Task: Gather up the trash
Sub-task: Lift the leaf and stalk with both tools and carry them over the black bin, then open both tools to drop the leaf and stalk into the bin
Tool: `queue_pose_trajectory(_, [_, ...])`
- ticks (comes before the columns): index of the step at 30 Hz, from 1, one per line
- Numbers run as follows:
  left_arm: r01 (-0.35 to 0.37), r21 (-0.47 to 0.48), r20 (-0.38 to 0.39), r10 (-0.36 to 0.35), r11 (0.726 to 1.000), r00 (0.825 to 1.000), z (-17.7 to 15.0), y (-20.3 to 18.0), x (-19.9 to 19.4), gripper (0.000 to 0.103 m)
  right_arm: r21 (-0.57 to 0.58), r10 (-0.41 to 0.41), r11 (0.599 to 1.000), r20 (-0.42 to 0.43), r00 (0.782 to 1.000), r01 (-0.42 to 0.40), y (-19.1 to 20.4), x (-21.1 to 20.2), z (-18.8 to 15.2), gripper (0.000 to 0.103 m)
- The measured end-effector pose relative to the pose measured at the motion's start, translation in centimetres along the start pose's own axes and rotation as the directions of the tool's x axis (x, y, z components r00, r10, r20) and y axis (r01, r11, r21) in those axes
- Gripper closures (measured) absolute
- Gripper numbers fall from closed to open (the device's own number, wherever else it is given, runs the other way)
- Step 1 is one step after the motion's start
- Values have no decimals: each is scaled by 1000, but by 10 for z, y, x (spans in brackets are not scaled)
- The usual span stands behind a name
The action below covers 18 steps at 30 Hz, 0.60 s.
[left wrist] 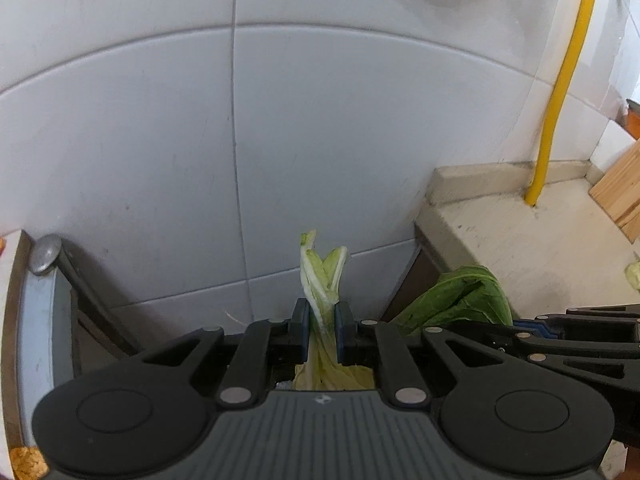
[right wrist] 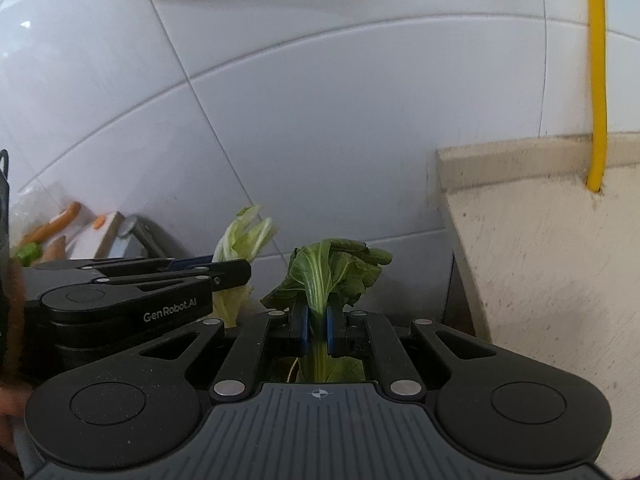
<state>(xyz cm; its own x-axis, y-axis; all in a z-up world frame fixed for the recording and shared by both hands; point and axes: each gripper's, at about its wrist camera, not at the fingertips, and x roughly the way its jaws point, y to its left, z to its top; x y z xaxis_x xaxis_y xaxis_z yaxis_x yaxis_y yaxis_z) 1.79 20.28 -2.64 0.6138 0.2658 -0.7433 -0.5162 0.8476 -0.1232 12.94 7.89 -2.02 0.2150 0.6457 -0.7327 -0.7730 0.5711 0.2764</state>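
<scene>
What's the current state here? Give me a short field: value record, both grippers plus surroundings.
left gripper: jaws shut on pale cabbage leaf, held off the counter
right gripper: jaws shut on dark green leaf, held off the counter
relative position: grippers side by side, left one to the left
backdrop: white tiled wall
counter: beige, to the right, below yellow pipe
other scrap: small pale piece at counter's right edge
trash bin: not in view

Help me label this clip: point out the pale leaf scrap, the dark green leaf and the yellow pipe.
pale leaf scrap (left wrist: 320, 280), left wrist view, on its whitish stalk.
dark green leaf (right wrist: 340, 268), right wrist view, on its blade.
yellow pipe (left wrist: 560, 92), left wrist view, mid-length.
</scene>
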Motion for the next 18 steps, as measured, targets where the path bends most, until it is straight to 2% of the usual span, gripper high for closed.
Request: queue_pose_trajectory(18, [-9, 12, -117, 11, 1000, 993, -8, 12, 53, 95, 41, -27, 999, -119, 993, 32, -2, 55, -12, 92])
